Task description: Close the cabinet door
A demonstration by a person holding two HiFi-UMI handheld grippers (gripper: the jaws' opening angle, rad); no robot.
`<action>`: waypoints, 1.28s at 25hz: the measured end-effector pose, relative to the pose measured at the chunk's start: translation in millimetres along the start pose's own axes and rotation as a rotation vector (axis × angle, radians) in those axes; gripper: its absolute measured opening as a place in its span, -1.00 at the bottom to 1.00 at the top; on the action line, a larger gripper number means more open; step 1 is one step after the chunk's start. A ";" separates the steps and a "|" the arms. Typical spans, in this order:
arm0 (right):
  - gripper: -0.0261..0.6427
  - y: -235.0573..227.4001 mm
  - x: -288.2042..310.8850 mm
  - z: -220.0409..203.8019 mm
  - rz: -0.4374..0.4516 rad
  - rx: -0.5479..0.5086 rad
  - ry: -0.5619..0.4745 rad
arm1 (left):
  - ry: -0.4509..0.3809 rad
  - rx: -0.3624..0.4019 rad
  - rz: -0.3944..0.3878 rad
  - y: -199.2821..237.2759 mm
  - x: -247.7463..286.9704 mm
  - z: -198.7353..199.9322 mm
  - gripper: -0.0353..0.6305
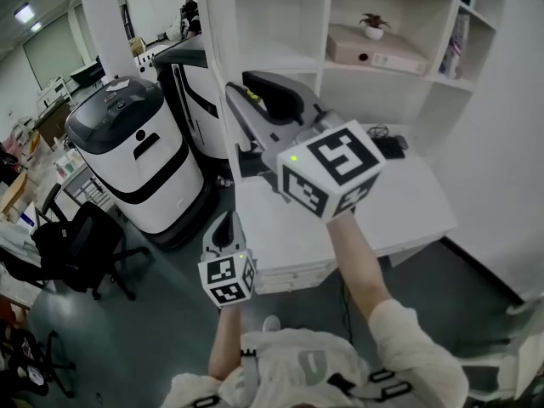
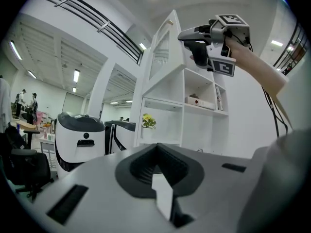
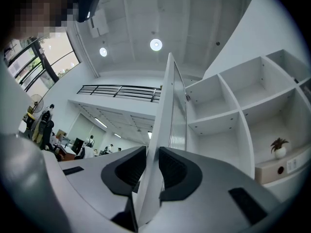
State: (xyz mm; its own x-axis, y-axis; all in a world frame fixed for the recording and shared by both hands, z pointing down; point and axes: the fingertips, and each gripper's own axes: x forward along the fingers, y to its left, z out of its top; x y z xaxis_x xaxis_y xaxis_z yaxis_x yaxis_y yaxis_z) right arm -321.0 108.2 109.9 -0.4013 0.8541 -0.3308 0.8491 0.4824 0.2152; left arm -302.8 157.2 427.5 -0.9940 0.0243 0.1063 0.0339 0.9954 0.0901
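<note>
**Right gripper** [image 3: 148,166]: the jaws are clamped on the free edge of the cabinet door [image 3: 165,106]. A black pad presses each face of the panel, so the gap between them equals the panel's thickness. The pads [image 3: 175,169] are ribbed and concave, and they sit in a matte grey shell.

**Cabinet door:** it stands swung out from the upper left compartment of the white shelving unit [image 1: 340,7], above the far left corner of the bench [image 1: 408,215]. It is a thin, flat, smooth white board, and it carries a vertically fluted panel [image 3: 178,125].

**Left gripper** [image 2: 155,166]: the jaws are together with nothing between them. The dark ribbed pads meet in a V. The gripper hangs low, just off the near left corner of the bench, and touches nothing.

**Bench:** it has a flat white top with square edges.

**Shelving:** a small potted plant [image 1: 372,25] stands on a flat, pale box [image 1: 378,53] in one open compartment.
</note>
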 end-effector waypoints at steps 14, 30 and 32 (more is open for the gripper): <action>-0.69 -33.1 -18.7 -2.7 -0.105 -0.047 0.030 | 0.018 0.025 -0.046 -19.7 9.4 -0.6 -0.88; -0.69 -88.9 -40.2 -9.8 -0.317 -0.120 0.061 | 0.028 0.036 -0.069 -31.2 10.6 -5.2 -0.88; -0.69 -99.7 -42.1 -11.8 -0.345 -0.124 0.065 | 0.033 0.039 -0.065 -30.4 11.0 -6.3 -0.88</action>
State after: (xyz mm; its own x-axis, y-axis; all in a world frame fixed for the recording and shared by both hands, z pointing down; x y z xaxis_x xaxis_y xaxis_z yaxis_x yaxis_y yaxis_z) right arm -392.8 26.5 113.2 -0.6809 0.6460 -0.3451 0.6138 0.7604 0.2124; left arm -314.1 126.7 432.2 -0.9901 -0.0429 0.1340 -0.0351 0.9976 0.0598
